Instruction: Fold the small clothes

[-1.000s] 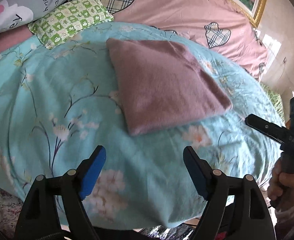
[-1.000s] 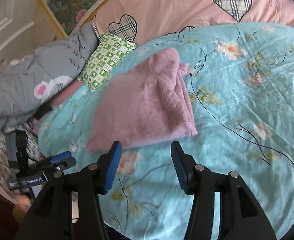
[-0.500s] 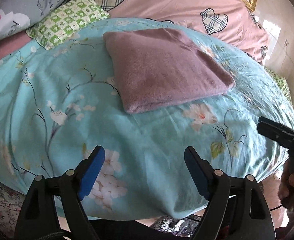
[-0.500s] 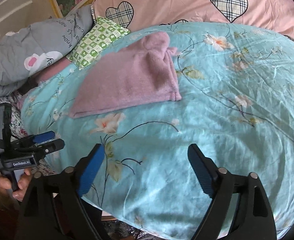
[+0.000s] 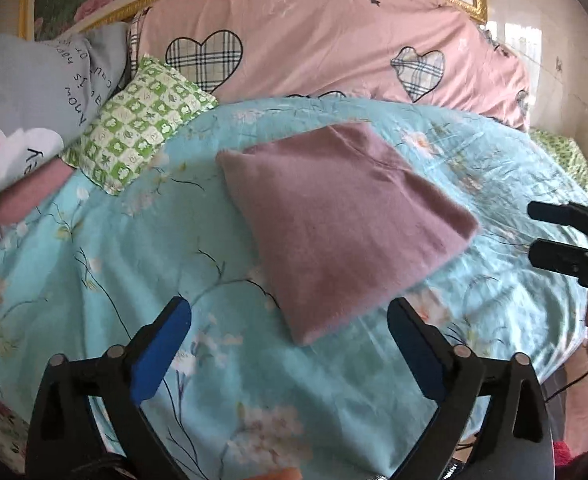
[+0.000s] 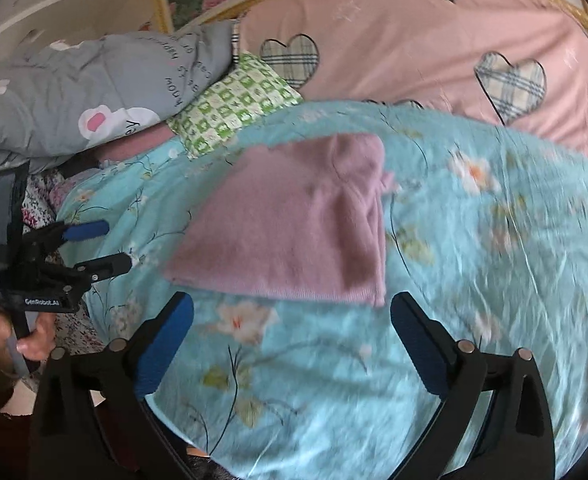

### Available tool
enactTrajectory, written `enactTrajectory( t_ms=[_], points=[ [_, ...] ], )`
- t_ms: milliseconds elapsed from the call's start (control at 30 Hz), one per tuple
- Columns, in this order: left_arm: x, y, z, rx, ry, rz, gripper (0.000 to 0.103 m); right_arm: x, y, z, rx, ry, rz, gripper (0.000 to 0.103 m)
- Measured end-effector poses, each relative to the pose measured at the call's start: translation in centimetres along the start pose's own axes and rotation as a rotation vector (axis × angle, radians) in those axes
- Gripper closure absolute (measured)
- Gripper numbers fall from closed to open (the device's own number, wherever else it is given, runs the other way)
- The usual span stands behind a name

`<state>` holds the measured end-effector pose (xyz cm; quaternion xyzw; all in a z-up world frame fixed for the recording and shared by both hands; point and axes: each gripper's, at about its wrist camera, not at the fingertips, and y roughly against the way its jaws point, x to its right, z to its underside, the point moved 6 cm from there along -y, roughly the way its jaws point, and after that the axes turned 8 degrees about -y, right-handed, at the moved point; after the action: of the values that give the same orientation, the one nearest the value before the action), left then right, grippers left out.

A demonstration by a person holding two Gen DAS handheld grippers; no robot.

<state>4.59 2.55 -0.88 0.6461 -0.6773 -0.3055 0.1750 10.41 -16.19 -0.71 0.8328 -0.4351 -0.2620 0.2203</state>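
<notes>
One garment, a mauve knitted top, is lying folded into a flat, roughly square packet on the turquoise flowered bedspread, just ahead of both grippers and touching neither. The left gripper is opening, its blue pads spreading wide with only bedspread showing between them; the near corner of the packet is sitting just beyond its fingertips. The right gripper is likewise opening and holding nothing, the packet's near edge lying just ahead of its gap. Seen from the left wrist, the right gripper is showing at the far right edge, beside the packet.

Judging by the tidy outline and doubled edges, the folding of this piece is looking finished, or very nearly so; what may be remaining is a final smoothing or moving it aside, and any further clothes.

Several things are staying unclear. No other garment awaiting folding is showing in either view. Motion blur is softening the right wrist view, so the bunched seam on the packet's far right side is hard to read. A green checked cushion, grey quilt and pink heart-print cover are lying beyond, partly cut off by the lens rim.
</notes>
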Motion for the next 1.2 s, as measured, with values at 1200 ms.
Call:
enactTrajectory(
  t_ms=[1200],
  points=[
    [-0.3, -6.9, 0.5, -0.134, 0.050, -0.026, 0.003, 1.2, -7.2, -1.0, -0.129, -0.046, 0.001, 0.002]
  ],
)
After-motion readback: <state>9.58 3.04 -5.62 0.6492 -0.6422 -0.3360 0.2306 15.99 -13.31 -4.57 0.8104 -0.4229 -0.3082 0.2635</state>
